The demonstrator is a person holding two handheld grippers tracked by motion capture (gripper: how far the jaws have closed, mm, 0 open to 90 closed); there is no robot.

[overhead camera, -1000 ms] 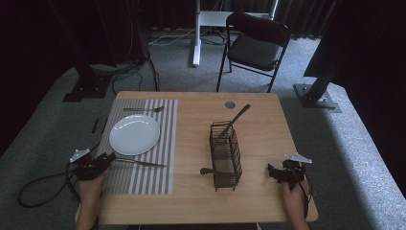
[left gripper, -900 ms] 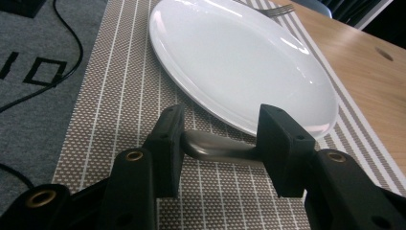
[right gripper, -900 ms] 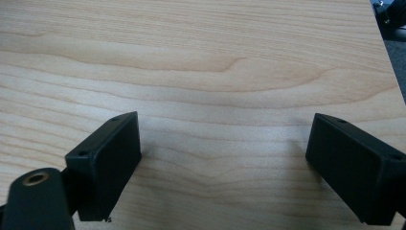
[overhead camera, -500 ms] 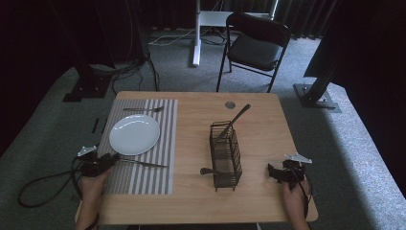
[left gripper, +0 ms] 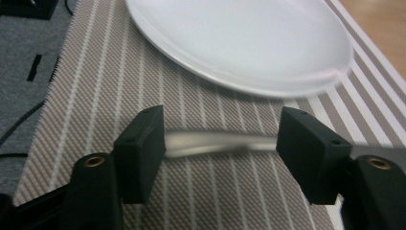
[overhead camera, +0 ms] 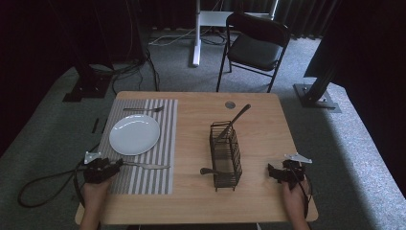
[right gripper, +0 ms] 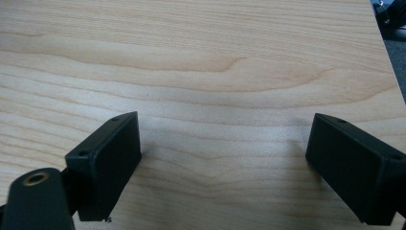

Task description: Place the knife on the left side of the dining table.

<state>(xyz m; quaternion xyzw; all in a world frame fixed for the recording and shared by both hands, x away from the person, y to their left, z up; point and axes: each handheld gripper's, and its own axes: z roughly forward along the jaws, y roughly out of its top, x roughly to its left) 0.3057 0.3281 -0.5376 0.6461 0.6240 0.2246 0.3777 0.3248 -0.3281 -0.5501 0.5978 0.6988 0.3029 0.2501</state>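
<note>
One wooden table (overhead camera: 191, 201) on grey carpet, one folding chair (overhead camera: 256, 45) beyond. One striped mat (overhead camera: 143, 167) along left edge: one plate (overhead camera: 134, 134), one fork (overhead camera: 142, 109). One wire basket (overhead camera: 225, 154) mid-table. One knife (left gripper: 218, 143) between spread left gripper (left gripper: 220, 141); right gripper (right gripper: 222, 148) spread, near right edge.

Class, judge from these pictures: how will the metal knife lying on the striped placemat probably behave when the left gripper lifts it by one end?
The knife looks like thin polished metal, so it is probably stiff but slippery between the left gripper pads. It lies flat on the placemat, so it likely won't roll. Gripped near one end, its long free end may droop or swing.
</note>
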